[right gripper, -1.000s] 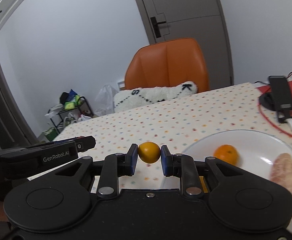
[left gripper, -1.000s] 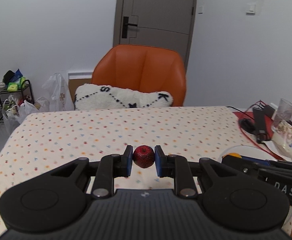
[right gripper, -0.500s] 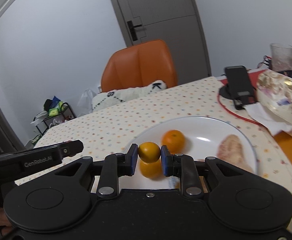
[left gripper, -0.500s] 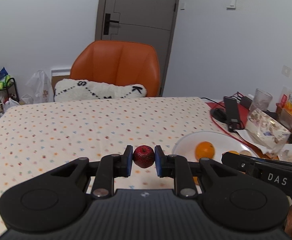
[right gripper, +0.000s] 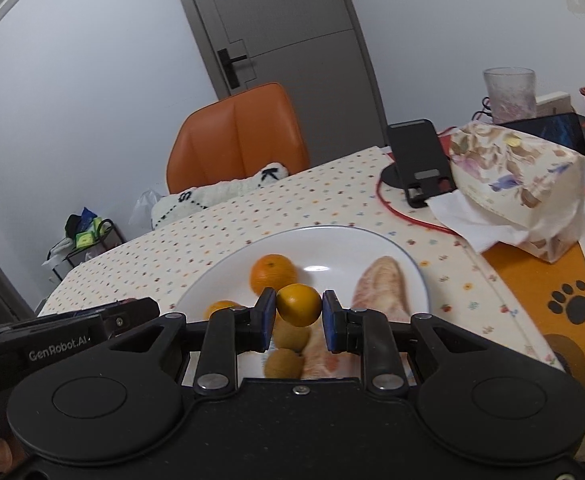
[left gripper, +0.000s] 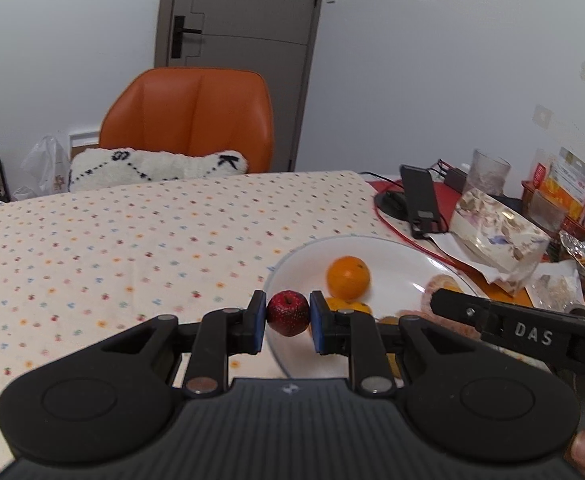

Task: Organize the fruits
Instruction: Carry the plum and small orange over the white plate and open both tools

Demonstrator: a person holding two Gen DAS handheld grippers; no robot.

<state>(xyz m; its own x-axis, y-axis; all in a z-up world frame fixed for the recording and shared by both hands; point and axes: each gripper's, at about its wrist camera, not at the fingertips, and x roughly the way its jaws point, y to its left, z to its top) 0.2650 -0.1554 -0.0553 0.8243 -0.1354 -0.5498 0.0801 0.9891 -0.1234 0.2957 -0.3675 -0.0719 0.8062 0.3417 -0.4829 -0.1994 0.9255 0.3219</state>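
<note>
The worktop point(left gripper: 92, 248) under its dotted cloth carries the white plate point(right gripper: 332, 240) toward its right side, with a tissue pack point(right gripper: 524, 184) and a dark phone point(right gripper: 422, 160) beyond it. On the plate lie a large orange point(right gripper: 273, 273), a pale elongated piece of food point(right gripper: 380, 286), a smaller orange fruit point(right gripper: 221, 307) and some brownish round fruits point(right gripper: 284, 360) close under the tool.

The right gripper point(right gripper: 296, 314) has its jaws closed around a small yellow-orange citrus point(right gripper: 298, 305), held in the air above the near half of the plate, just in front of the large orange. The left gripper point(left gripper: 286, 322) has its jaws pressed onto a small red fruit point(left gripper: 288, 312), hanging over the plate's left rim.

Both fruits look to be at the delivery step: carried over the plate and not yet set down. The next move, as I judge it, calls for lowering each tool toward a bare patch of plate, then parting the jaws gently so the round fruit settles instead of rolling. The right one needs a spot clear of the fruits crowded beneath it; the left must go a little further inward past the rim
</note>
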